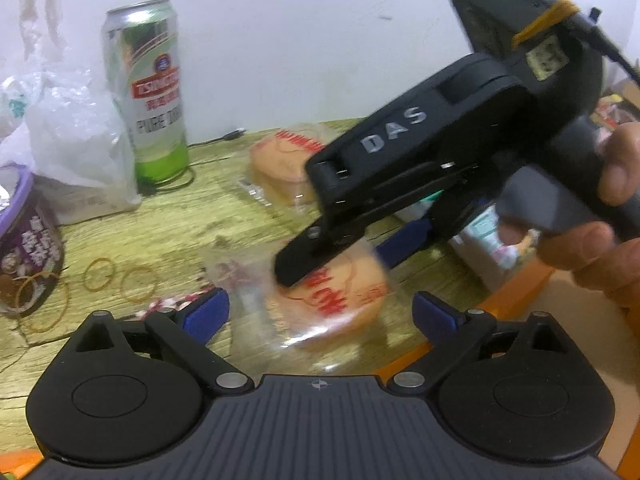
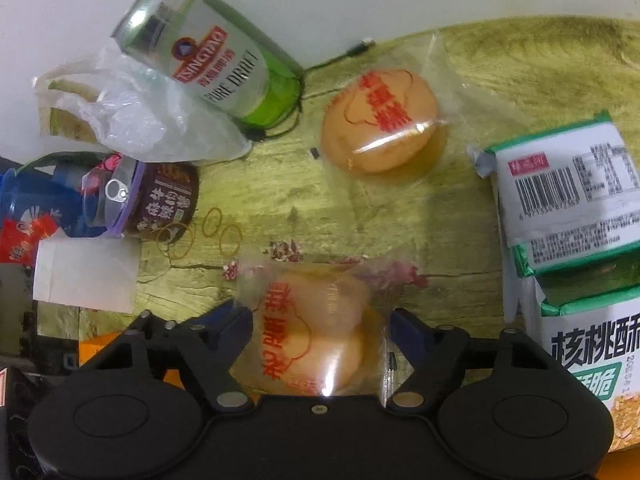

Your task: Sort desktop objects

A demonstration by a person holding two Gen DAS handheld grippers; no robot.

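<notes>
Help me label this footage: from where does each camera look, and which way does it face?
Left wrist: on the left gripper, angled down at the wooden table; shows its own fingers, the right gripper and a hand.
Right wrist: on the right gripper, angled down at the wrapped pastry between its fingers.
Shared: that pastry, a second pastry, beer can, plastic bag.

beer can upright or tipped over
Upright. The beer can stands on its green base on the wooden table, top rim uppermost, against the wall beside the plastic bag. Its lean in the right wrist view is fisheye tilt.
</notes>
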